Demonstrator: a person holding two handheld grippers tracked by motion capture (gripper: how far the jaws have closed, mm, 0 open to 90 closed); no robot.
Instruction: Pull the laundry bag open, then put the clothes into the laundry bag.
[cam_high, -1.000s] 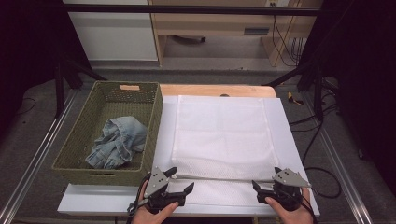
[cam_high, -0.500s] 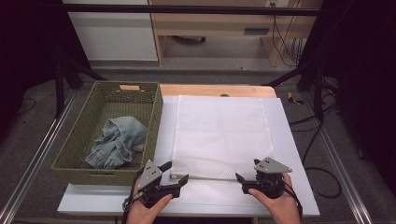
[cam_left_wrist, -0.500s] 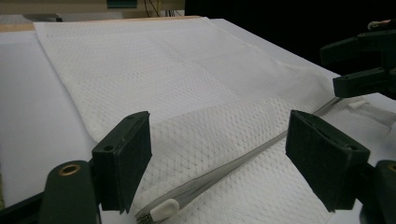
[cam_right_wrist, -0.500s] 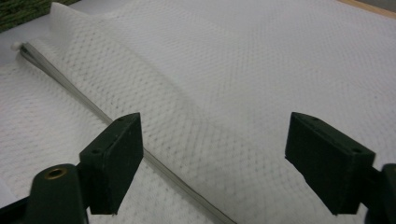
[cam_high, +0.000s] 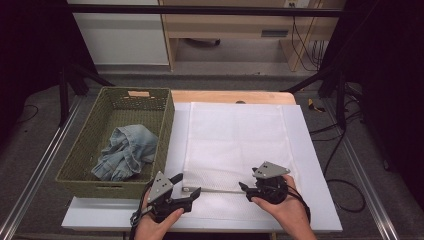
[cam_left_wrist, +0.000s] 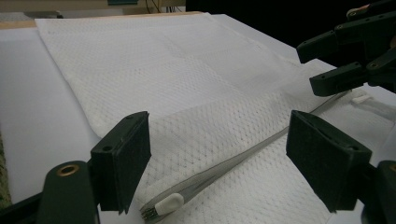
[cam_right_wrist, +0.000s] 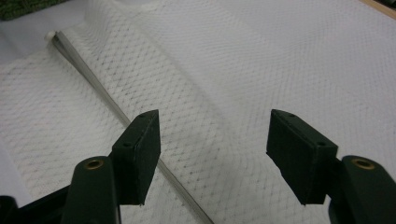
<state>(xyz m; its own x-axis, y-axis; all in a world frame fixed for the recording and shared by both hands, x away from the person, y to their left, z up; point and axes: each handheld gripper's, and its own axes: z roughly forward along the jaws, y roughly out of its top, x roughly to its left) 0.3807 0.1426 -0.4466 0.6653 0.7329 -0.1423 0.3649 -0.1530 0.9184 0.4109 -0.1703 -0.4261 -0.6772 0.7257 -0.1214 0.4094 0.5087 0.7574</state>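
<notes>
White mesh bag (cam_high: 235, 145), laid flat on the surface (cam_high: 310, 165), its zipper (cam_high: 220, 190) running along the near edge. The left claw (cam_high: 189, 186) stands open at the zipper's left end, gripping nothing. The right claw (cam_high: 245, 187), its jaws just closing yet still apart, sits over the zipper's right part. A wicker basket (cam_high: 80, 155) holding denim (cam_high: 125, 152) stands at the left edge.

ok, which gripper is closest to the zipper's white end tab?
The left gripper. The white end tab lies just ahead of its open jaws at the mesh laundry bag's near-left corner; the right gripper is further along the zipper.
</notes>
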